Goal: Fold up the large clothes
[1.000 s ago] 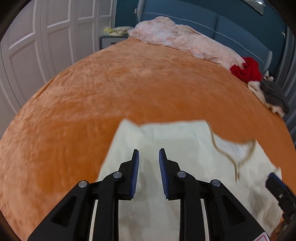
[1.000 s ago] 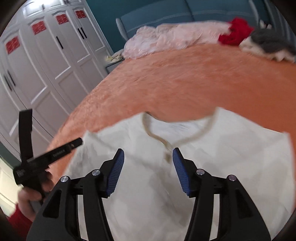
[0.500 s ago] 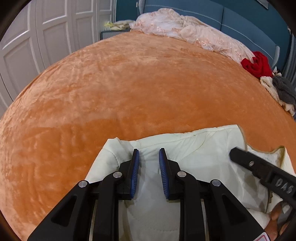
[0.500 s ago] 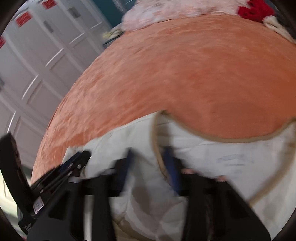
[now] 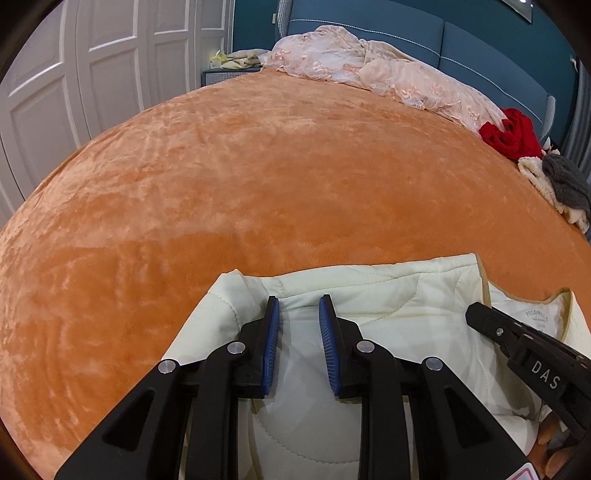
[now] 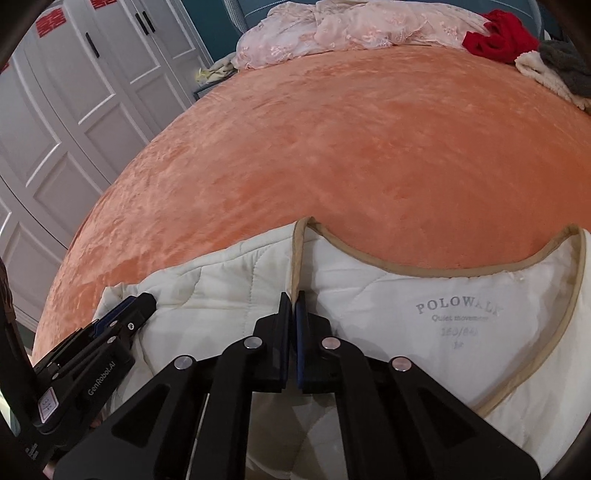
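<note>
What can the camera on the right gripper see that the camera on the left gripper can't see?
Only the right wrist view shows the right gripper shut on the tan trim of the cream jacket, the whole POLOWALK label, and the red stickers on the wardrobe doors.

Only the left wrist view shows the left gripper from behind, with a gap between its blue pads and the jacket's cloth lying there, plus the blue headboard.

Both show the orange bedspread, the pink lacy bedding, and the red garment.
</note>
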Demonstrator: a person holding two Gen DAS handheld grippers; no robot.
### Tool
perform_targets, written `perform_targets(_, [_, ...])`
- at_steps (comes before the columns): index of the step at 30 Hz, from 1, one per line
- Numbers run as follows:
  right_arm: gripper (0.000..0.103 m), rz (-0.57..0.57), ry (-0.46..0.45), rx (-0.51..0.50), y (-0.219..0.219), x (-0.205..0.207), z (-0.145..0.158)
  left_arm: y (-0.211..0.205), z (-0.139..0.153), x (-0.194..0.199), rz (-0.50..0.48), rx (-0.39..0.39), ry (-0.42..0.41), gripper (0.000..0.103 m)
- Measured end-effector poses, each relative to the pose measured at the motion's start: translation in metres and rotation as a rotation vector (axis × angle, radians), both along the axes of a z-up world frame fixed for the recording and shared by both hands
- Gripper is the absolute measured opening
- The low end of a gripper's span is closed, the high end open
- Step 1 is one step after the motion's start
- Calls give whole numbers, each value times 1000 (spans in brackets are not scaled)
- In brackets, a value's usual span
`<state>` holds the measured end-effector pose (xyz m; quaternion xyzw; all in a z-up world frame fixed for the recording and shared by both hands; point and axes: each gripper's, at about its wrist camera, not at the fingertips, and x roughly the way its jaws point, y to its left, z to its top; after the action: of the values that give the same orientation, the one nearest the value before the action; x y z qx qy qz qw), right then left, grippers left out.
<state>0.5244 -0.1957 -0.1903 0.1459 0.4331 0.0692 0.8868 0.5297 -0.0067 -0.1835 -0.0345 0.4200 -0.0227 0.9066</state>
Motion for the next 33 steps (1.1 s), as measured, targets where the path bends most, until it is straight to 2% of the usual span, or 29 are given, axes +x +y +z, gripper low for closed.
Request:
perform_targets(4, [12, -153, -75, 39, -41, -33, 28, 0, 2, 0, 0, -3, 6, 24])
perform_targets(9, [14, -310, -106, 53, -126, -78, 54, -8, 25, -6, -14, 30, 6, 24])
perform_targets(11, [24, -364, -89, 57, -159, -91, 54, -18, 41, -15, -63, -25, -7, 26])
perform_targets(13, [31, -414, -63, 64, -190, -103, 49, -39, 57, -21, -138, -110, 1, 35])
perform_targets(14, [31, -439, -52, 78, -205, -109, 44, -53, 63, -22, -182, -142, 8, 41])
perform_targets(16, [31, -471, -35, 116, -223, -115, 34, -92, 73, -24, -289, -187, 26, 48])
perform_targets(17, [31, -479, -30, 136, -230, -118, 29, -116, 76, -23, -356, -218, 45, 58])
perform_targets(18, [31, -483, -26, 159, -237, -120, 23, -133, 76, -22, -392, -236, 58, 63])
perform_targets(23, [29, -464, -17, 180, -243, -120, 4, -211, 56, -7, -504, -259, 148, 63])
perform_targets(26, [29, -457, -27, 172, -242, -119, 0, -235, 38, -1, -542, -271, 238, 63])
perform_targets(29, [29, -454, -43, 178, -242, -121, -5, -250, 24, 0, -563, -224, 274, 63])
perform_targets(31, [29, -451, -49, 184, -242, -121, -7, -254, 17, 0, -575, -212, 286, 59])
perform_targets(32, [29, -450, -52, 187, -243, -120, -8, -255, 15, -1, -578, -219, 288, 47])
perform_targets(33, [29, -450, -54, 188, -243, -122, -8, -255, 13, -2, -585, -226, 286, 22])
